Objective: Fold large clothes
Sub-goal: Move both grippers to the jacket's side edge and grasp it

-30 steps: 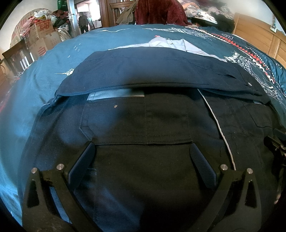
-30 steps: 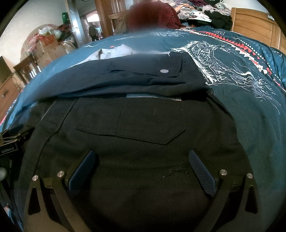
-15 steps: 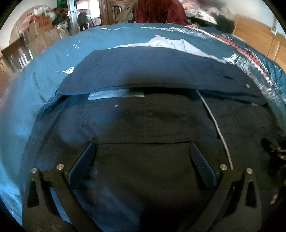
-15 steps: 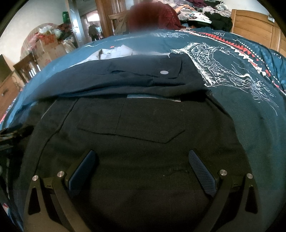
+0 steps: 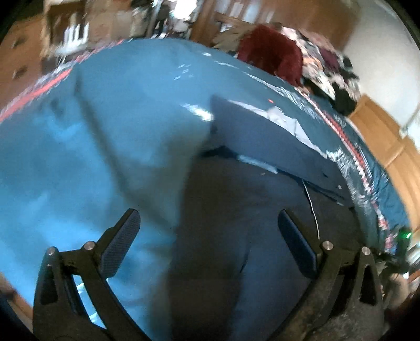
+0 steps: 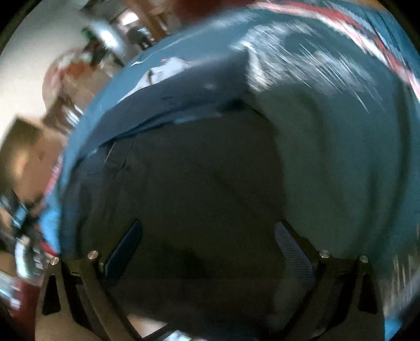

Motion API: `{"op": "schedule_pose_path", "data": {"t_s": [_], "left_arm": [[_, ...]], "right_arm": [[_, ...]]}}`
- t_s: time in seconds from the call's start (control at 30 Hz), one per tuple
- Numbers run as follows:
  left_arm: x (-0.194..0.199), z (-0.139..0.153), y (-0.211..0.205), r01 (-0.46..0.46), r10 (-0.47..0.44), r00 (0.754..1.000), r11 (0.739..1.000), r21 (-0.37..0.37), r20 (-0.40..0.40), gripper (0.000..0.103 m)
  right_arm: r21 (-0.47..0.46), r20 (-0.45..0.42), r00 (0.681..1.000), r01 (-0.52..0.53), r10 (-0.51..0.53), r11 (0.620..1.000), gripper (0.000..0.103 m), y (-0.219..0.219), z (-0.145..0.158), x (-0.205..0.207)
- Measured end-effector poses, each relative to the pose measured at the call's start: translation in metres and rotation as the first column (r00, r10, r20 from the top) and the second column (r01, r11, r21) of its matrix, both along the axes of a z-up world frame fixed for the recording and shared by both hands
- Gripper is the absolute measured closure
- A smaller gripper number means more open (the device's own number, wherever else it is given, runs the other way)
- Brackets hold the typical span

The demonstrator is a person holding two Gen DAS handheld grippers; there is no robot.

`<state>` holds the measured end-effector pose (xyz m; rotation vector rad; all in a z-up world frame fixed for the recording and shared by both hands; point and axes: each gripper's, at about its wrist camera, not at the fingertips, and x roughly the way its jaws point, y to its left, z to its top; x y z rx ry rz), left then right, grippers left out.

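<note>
Blurred dark garment (image 5: 236,223); edges perhaps folded.

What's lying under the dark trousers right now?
The dark trousers lie on the teal bedspread. At their far end a navy garment overlaps them, with a pale shirt beyond it. Whatever is directly beneath the trousers is covered.

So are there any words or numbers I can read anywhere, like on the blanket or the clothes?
None can be read.
Blue bedspread: it has white and red printed patterns, too blurred to tell if any are letters.
Dark garment: no label or writing shows.
Cardboard boxes in the background: too blurred to read.
</note>
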<state>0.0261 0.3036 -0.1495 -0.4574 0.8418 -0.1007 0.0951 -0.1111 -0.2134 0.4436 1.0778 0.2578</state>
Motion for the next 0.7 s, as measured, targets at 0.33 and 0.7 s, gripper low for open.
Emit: {"op": "schedule_pose_path", "data": {"t_s": [0.33,0.7], "left_arm": [[-0.041,-0.045,-0.023,0.173,-0.187,0.978,0.975,-0.137,-0.094,0.000],[-0.046,-0.043,-0.016,0.178,-0.199,0.975,0.967,-0.182,-0.104,0.000]], "right_arm": [[0.138,-0.162,0.986,-0.016,0.038,0.990,0.026,-0.036,-0.035,-0.058],[0.059,-0.338,0.929,-0.141,0.152,0.988,0.023,0.001,-0.071,-0.071]]}}
